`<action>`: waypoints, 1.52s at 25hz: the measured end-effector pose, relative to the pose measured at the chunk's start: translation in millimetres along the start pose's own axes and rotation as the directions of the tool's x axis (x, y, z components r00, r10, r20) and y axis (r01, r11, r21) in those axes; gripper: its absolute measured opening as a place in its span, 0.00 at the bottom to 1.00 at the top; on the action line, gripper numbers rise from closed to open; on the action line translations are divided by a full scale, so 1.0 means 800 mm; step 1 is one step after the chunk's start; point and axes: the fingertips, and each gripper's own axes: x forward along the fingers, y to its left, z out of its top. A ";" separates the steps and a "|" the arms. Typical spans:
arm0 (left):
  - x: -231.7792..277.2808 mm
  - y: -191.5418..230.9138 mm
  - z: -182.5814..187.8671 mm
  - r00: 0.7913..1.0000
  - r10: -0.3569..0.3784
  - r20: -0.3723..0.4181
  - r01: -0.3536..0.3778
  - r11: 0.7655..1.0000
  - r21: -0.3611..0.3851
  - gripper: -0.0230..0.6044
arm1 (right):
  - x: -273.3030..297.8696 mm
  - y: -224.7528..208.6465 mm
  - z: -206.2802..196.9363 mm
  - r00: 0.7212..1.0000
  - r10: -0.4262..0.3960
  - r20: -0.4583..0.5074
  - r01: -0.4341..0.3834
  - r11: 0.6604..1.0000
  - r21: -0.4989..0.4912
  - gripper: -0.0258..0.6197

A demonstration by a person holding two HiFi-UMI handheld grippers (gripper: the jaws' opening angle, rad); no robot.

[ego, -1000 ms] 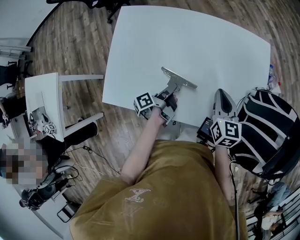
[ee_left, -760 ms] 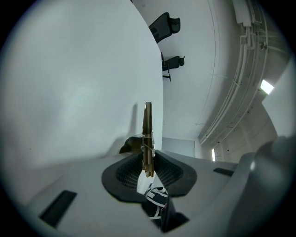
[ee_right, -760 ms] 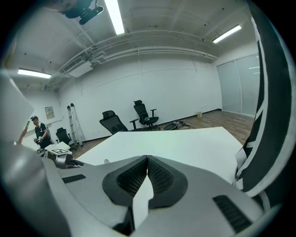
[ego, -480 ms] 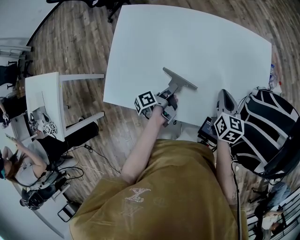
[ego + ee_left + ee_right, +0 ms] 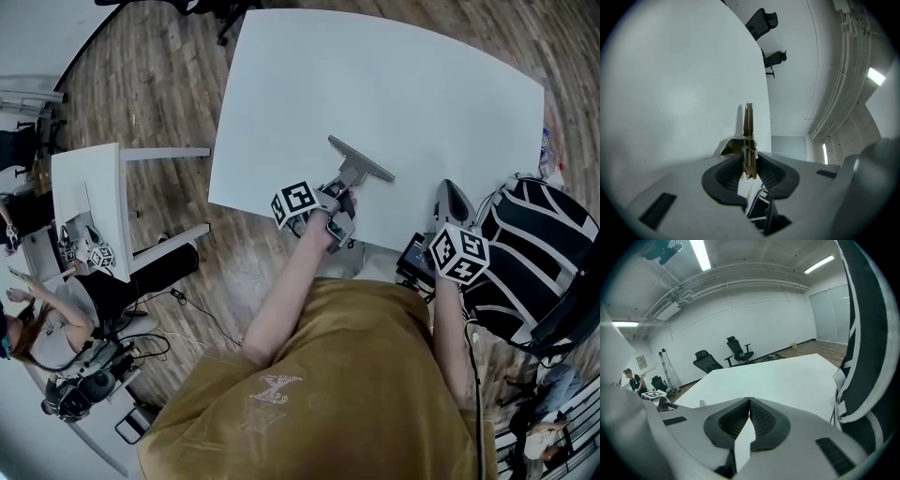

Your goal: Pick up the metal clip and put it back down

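Note:
The metal clip point(image 5: 360, 165), T-shaped with a wide flat bar at its far end, lies low over the white table point(image 5: 394, 84) near its front edge. My left gripper point(image 5: 341, 190) is shut on its handle end. In the left gripper view the clip point(image 5: 748, 136) stands edge-on between the dark pads point(image 5: 729, 174), its spring showing. I cannot tell whether it touches the table. My right gripper point(image 5: 450, 199) sits at the table's front right corner, apart from the clip. In the right gripper view its pads point(image 5: 761, 420) meet, with nothing between them.
A black-and-white striped bag point(image 5: 534, 262) sits close to the right of my right gripper. A small dark device point(image 5: 413, 253) hangs off the table's near edge. A small white side table point(image 5: 89, 202) and a person stand at far left. Office chairs point(image 5: 738, 350) stand beyond the table.
My right gripper has shifted slightly to the right at the table's corner and rolled a little. The left gripper keeps its grip on the clip, almost unmoved.

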 end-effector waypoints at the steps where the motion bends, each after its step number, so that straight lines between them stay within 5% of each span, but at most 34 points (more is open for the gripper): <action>1: 0.000 0.002 0.000 1.000 0.009 -0.003 -0.009 1.000 0.007 0.17 | 0.000 -0.002 -0.001 1.000 -0.003 -0.001 0.003 1.000 0.007 0.05; 27: -0.012 -0.001 -0.003 0.998 0.063 -0.008 -0.063 0.996 0.071 0.36 | -0.010 -0.010 0.014 0.999 -0.017 0.040 0.014 0.998 0.058 0.05; 38: -0.037 0.006 0.004 0.997 0.064 0.030 -0.066 0.996 0.060 0.36 | -0.019 -0.008 0.026 0.998 -0.014 0.063 0.010 0.998 0.058 0.05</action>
